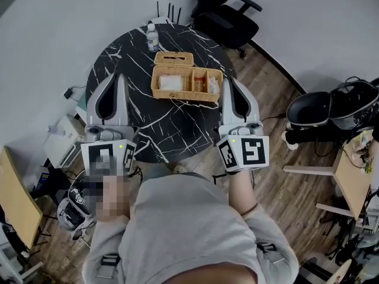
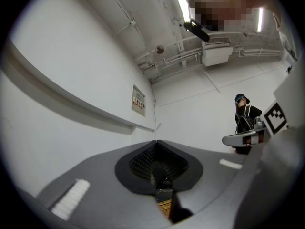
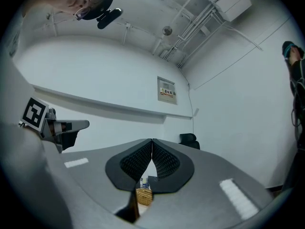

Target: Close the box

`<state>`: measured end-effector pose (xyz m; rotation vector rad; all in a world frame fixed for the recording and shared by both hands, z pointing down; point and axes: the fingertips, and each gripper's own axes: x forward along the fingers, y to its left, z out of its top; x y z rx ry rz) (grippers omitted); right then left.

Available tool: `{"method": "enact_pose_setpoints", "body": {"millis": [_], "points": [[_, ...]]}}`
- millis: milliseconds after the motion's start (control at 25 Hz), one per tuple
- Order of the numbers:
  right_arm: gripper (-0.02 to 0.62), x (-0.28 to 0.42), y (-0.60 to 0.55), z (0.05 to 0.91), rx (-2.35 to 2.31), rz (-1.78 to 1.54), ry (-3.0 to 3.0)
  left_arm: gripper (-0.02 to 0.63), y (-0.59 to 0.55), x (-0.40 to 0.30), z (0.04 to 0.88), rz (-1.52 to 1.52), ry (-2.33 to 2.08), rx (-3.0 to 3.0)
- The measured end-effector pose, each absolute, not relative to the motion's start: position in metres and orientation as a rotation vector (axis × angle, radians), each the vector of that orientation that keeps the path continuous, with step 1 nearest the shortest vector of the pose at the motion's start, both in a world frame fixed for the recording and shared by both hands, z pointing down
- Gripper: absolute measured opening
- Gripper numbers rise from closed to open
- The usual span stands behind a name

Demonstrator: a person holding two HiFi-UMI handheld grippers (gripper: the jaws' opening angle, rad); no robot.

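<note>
The wicker box point(image 1: 186, 83) sits open on the table point(image 1: 172, 132), its long axis running left-right and its lid point(image 1: 173, 58) at the far side. The left gripper point(image 1: 118, 76) and right gripper point(image 1: 228, 81) have their jaws clenched, empty.

Head view looks steeply down on the table point(image 1: 172, 129); both gripper views tilt upward, sharing the wicker box point(image 1: 177, 96).

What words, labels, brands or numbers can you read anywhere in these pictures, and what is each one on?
No text can be read in any view.
Wall sign: it carries print, too small to read.
Bottle: it has a label, too small and blurred to read.
Marker cubes: black-and-white square patterns only, no letters or numbers.
</note>
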<state>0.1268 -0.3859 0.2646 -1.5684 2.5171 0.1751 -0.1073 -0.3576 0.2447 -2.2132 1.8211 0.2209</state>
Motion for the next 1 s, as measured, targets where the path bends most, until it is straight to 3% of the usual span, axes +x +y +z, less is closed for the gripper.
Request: {"method": "enact_pose_setpoints", "body": {"millis": [1000], "points": [[0.005,0.094,-0.472,0.304,-1.792,0.025,2.495,0.058,-0.505,-0.132,0.312,-0.027,1.721,-2.55]]}}
